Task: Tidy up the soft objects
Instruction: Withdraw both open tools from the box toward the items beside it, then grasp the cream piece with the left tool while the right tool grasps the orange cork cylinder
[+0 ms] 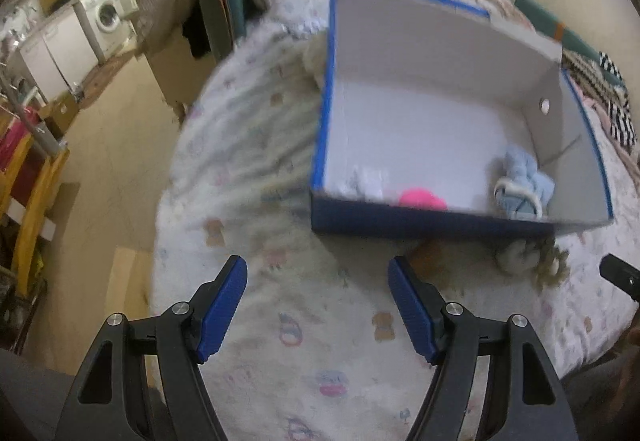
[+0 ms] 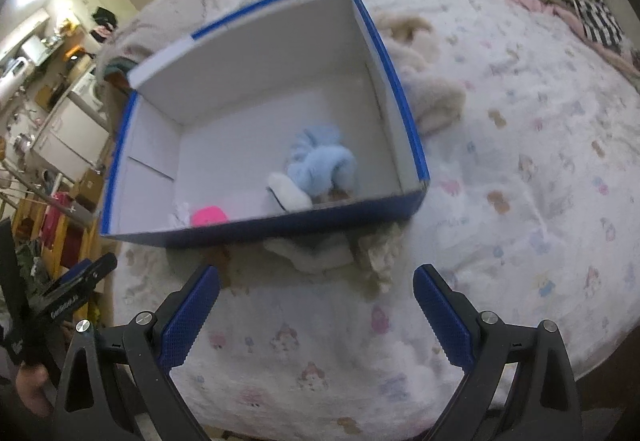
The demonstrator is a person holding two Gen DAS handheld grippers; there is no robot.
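Note:
A blue cardboard box (image 1: 420,225) with a white inside sits on the bed; it also shows in the right wrist view (image 2: 304,227). In it lie a light blue plush (image 1: 522,181) (image 2: 320,165), a pink ball (image 1: 422,198) (image 2: 208,217) and a small white item (image 1: 370,181) (image 2: 180,215). A cream and tan plush (image 1: 528,261) (image 2: 344,253) lies on the bed against the box's near wall. My left gripper (image 1: 318,273) is open and empty above the bedspread. My right gripper (image 2: 316,281) is open and empty, just short of the cream plush.
A beige plush (image 2: 432,93) lies on the bed to the right of the box. Another pale plush (image 1: 316,59) sits by the box's left wall. The bed's edge drops to the floor (image 1: 116,145) on the left. Checked and striped fabric (image 2: 584,1) lies far right.

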